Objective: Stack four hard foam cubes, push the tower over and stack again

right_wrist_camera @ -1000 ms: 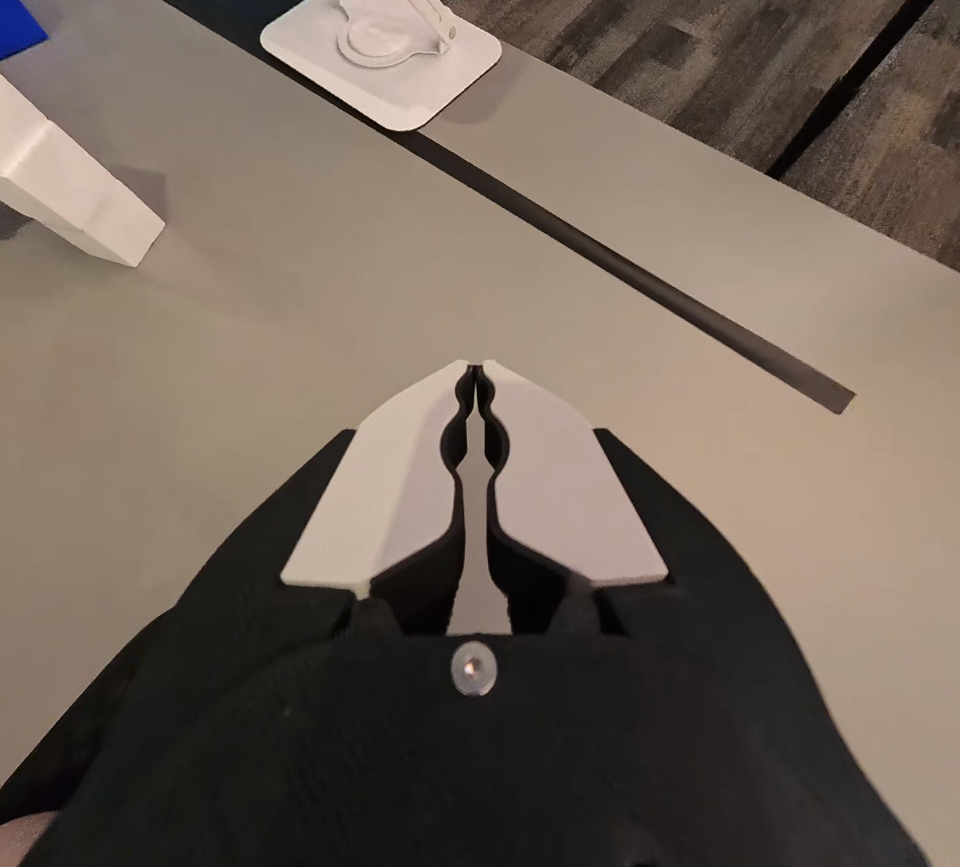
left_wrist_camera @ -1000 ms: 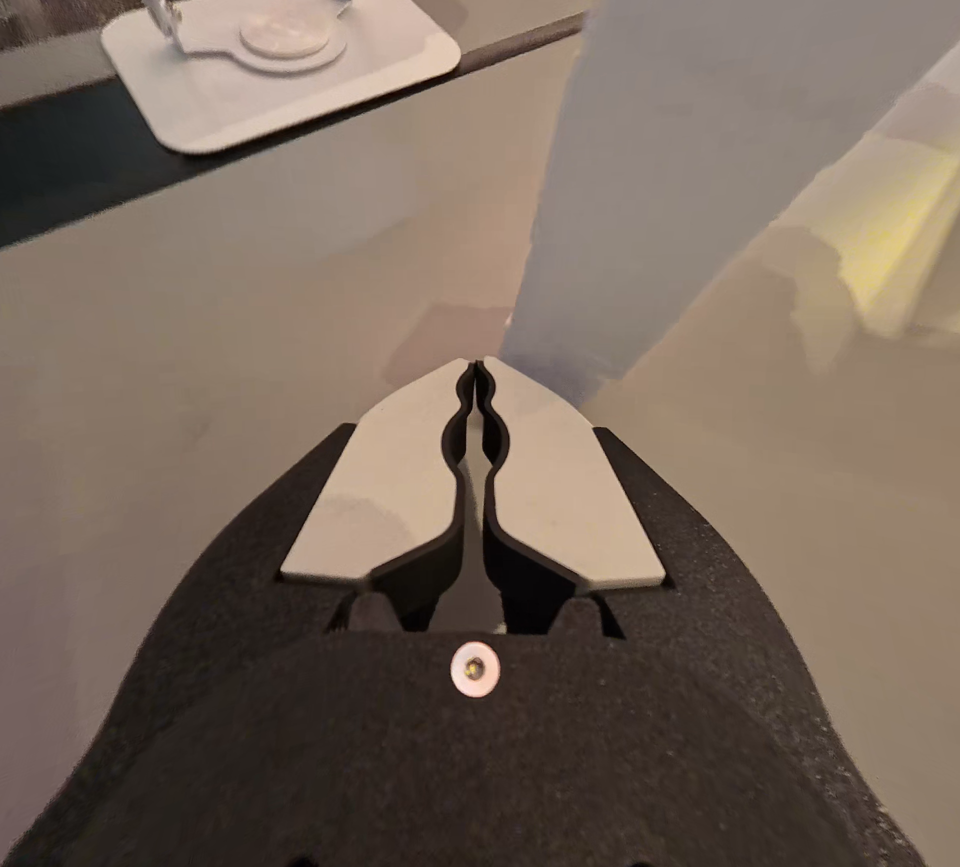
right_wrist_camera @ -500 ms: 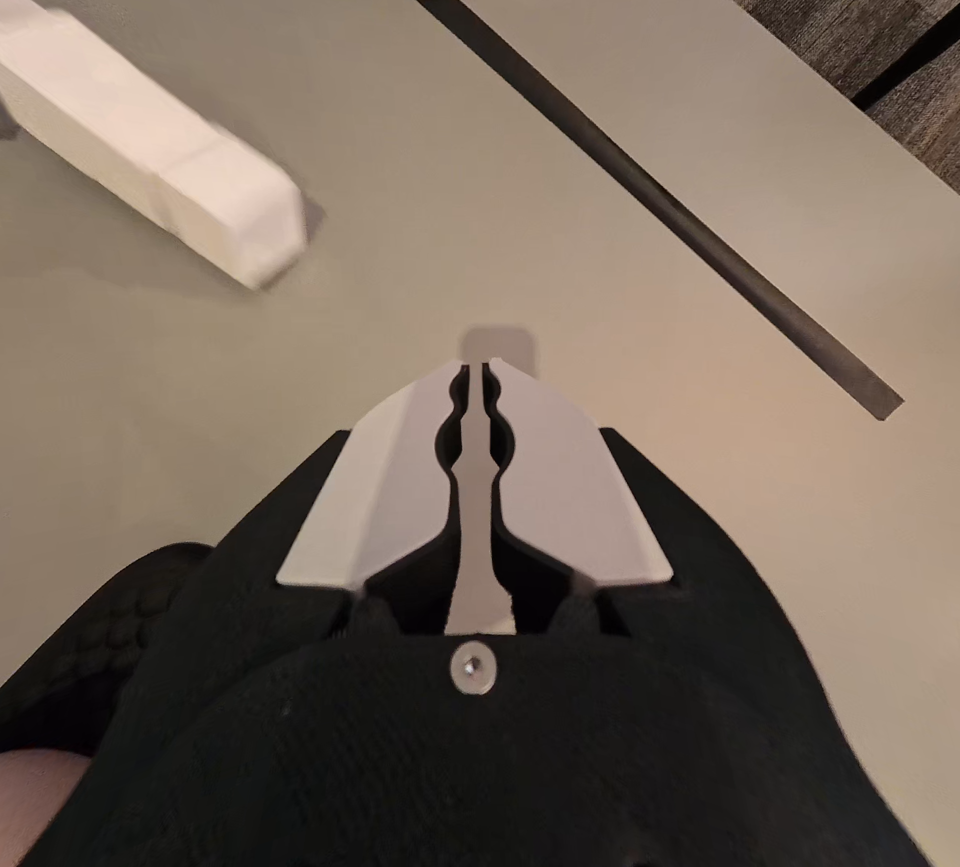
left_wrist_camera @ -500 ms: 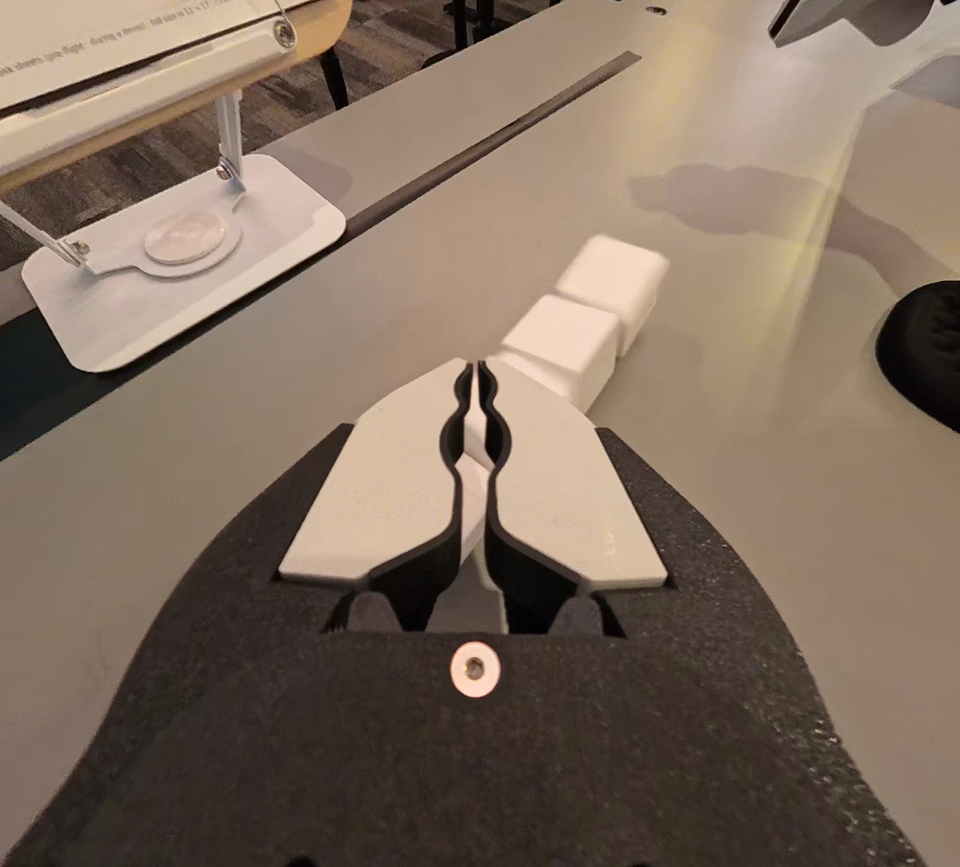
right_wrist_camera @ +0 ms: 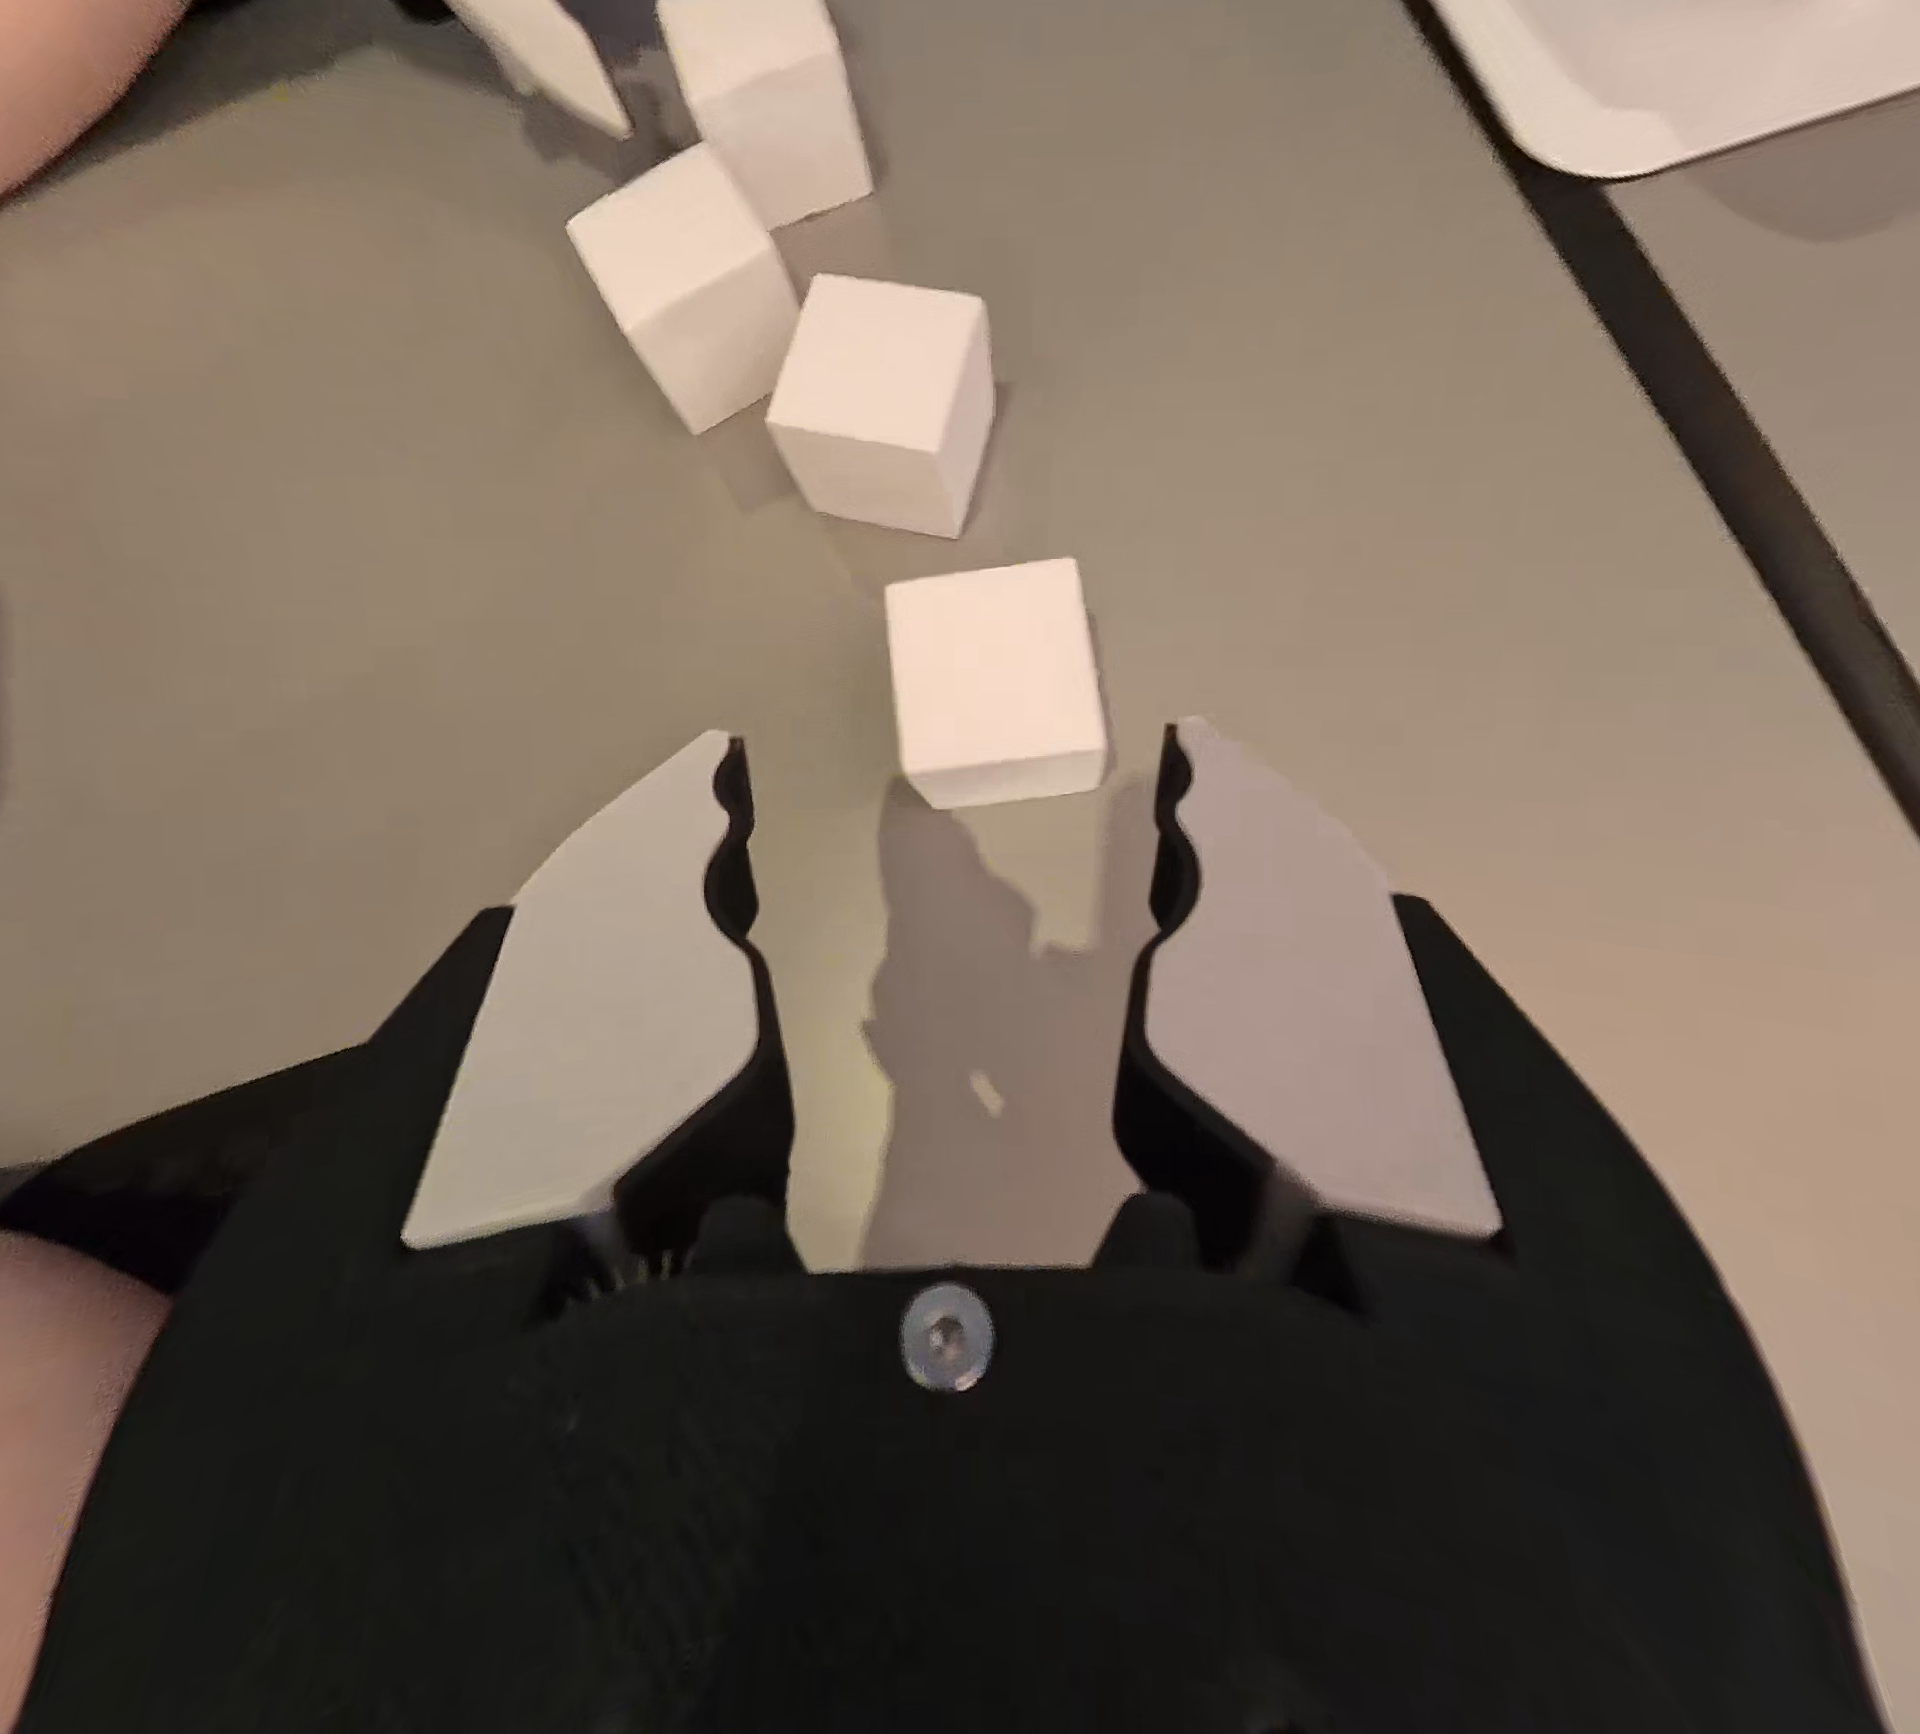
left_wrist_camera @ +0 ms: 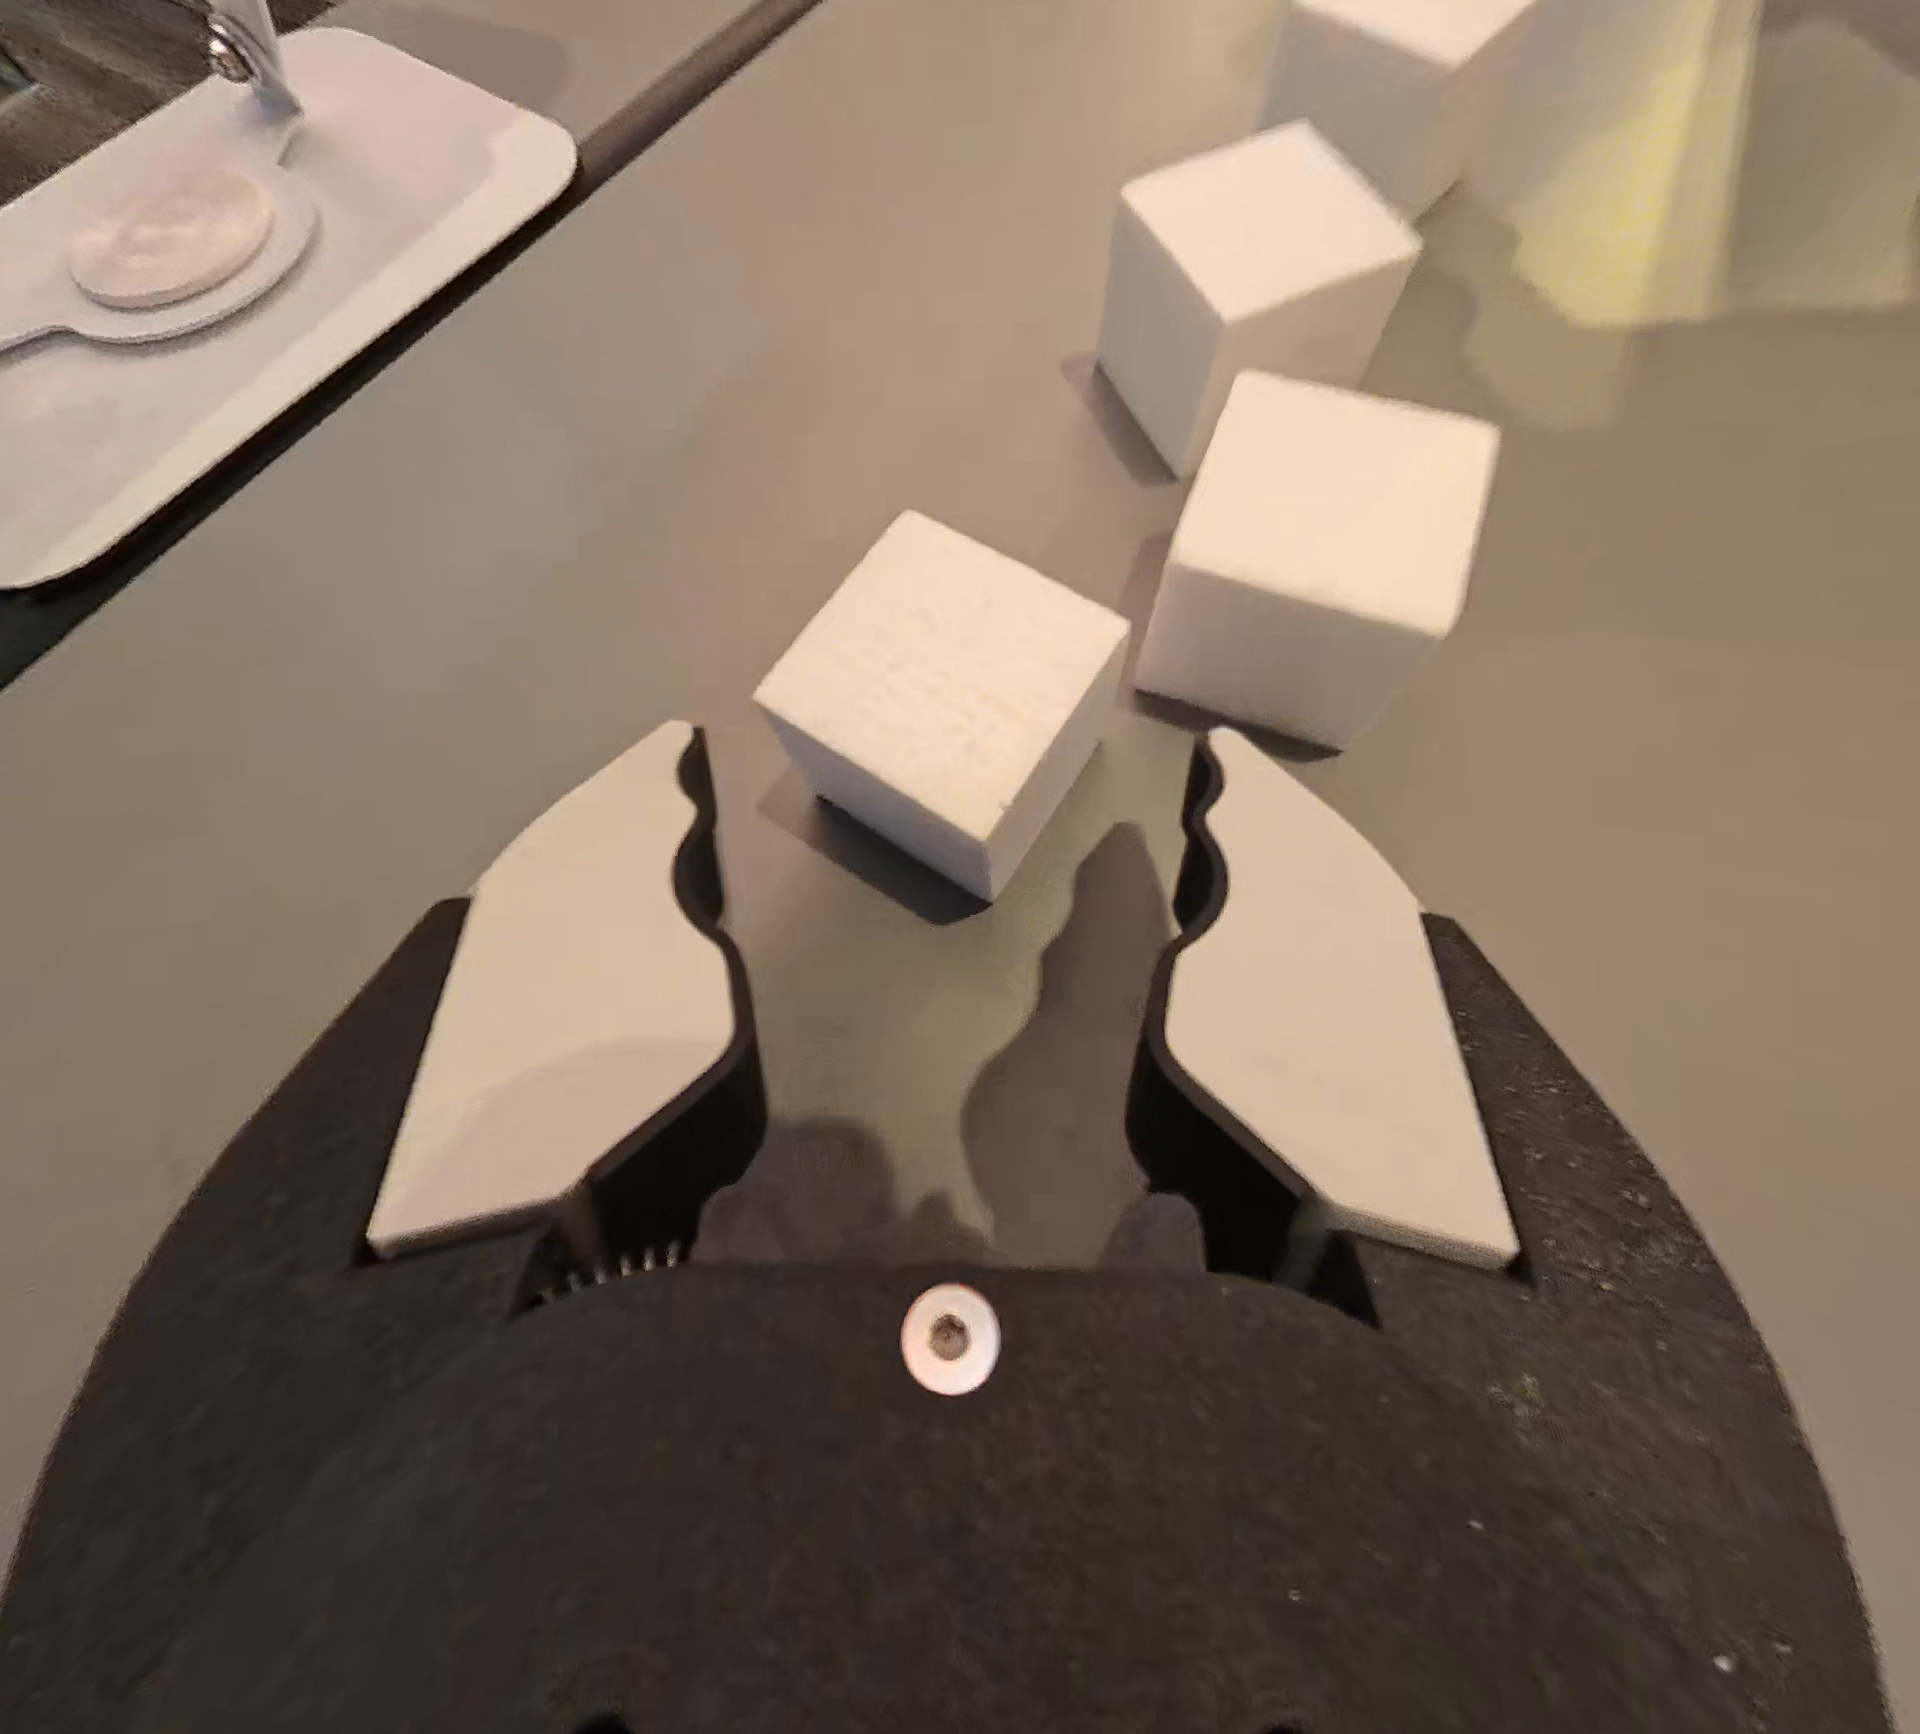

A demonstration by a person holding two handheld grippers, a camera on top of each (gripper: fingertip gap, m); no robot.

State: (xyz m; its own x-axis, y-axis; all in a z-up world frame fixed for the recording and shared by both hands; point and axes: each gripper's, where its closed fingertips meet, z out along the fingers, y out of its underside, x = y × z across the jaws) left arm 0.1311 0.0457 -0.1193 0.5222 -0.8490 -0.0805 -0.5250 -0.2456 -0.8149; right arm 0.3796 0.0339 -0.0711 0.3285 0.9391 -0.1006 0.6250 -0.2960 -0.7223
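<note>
A grey tabletop [left_wrist_camera: 416, 645] carries four white foam cubes [left_wrist_camera: 1309, 541] lying apart in a loose line, none stacked. The left hand-held gripper [left_wrist_camera: 951, 749] is spread wide, empty, just short of the nearest cube [left_wrist_camera: 935, 697]; the right hand-held gripper [right_wrist_camera: 951, 734] gapes likewise before the end cube [right_wrist_camera: 992, 676] at the other end. To restack well, square the jaws to flat faces, since the nearest cube sits cornerwise, and grip low and centred.
</note>
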